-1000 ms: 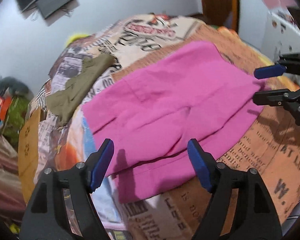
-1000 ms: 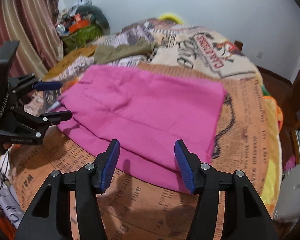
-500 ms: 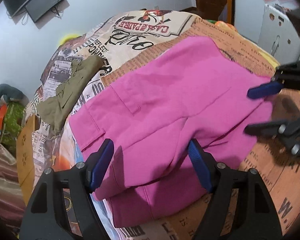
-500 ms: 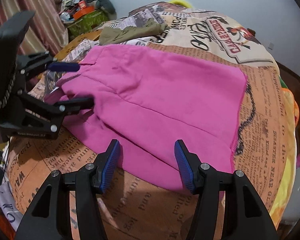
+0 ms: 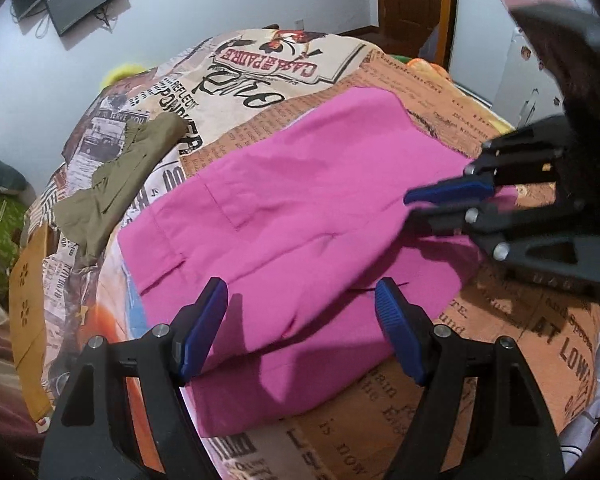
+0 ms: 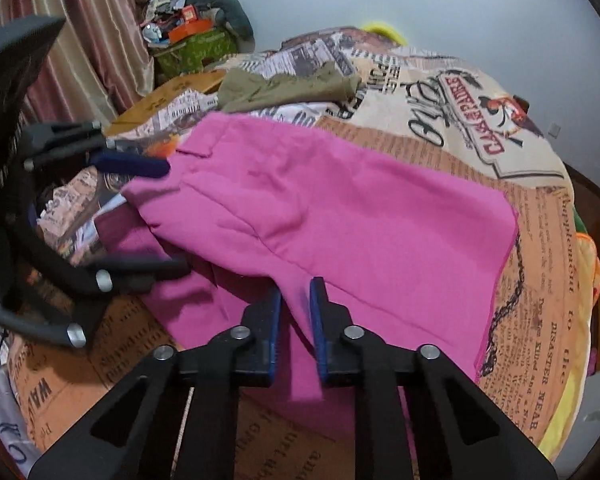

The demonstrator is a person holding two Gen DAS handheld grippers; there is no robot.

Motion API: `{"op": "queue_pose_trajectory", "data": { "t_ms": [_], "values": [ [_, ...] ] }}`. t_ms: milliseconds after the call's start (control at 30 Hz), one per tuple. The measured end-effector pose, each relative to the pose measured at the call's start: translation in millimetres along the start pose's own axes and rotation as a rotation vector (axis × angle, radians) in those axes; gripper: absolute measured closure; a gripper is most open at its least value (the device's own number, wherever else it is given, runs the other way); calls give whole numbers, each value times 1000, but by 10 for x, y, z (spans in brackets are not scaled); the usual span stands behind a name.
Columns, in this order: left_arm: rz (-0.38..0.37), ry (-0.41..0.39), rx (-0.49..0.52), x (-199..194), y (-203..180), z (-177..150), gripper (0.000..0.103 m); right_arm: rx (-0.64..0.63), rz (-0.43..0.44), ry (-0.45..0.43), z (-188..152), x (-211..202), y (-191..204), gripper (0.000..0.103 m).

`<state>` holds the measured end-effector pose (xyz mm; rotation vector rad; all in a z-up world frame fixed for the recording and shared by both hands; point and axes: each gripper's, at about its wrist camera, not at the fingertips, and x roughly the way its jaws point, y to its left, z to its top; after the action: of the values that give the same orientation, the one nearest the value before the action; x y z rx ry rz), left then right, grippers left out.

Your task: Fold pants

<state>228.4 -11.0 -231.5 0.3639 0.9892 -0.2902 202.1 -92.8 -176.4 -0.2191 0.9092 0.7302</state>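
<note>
A: While I stand by the bed [image 6: 540, 264], I can see the pink pants [image 6: 340, 216] lying flat on the bedspread with the newspaper print. They fill the middle of it.

B: What is the right gripper [image 6: 295, 312] doing?

A: Its jaws are closing. A bit of pink cloth from the near edge of the pants sits between the blue pads [image 6: 318, 320], and they look pressed on it.

B: And the left gripper [image 5: 300, 334]?

A: Its two fingers stand wide apart. It hangs over the near corner of the pants, at the end with the pocket seams. I cannot tell if the tips touch the cloth, but nothing is pinched between them.

B: Is anything else on the bed?

A: Yes, an olive green piece of clothing [image 5: 112, 188] lies crumpled beyond the pants, close to them, toward the wall. A dark screen [image 5: 72, 0] hangs on that wall. A pile of stuff [image 6: 192, 36] sits in the corner by the striped curtain [image 6: 80, 40].
</note>
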Motion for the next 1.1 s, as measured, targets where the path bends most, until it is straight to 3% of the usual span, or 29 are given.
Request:
{"op": "queue_pose_trajectory", "data": {
  "t_ms": [33, 100, 167, 333, 533, 900, 1100],
  "values": [
    [16, 9, 3, 33, -18, -2, 27, 5, 1, -13, 3, -26, -1, 94],
    [41, 13, 0, 76, -26, -4, 40, 10, 0, -29, 10, -60, 0, 95],
    [78, 13, 1, 104, -18, -3, 70, 18, -1, -38, 16, -93, -3, 96],
    [54, -17, -11, 1, 11, -11, 89, 18, 5, -45, 17, -151, -1, 96],
    [29, -51, 18, -160, -68, -44, 90, 13, 13, -58, -23, -286, 20, 97],
    [-27, 16, -7, -26, -135, -255, 90, -43, -11, 1, -249, -253, 92, 97],
    [-38, 20, -19, -35, -144, -291, 87, 19, 3, 54, -373, -272, -50, 97]
  ]
}}
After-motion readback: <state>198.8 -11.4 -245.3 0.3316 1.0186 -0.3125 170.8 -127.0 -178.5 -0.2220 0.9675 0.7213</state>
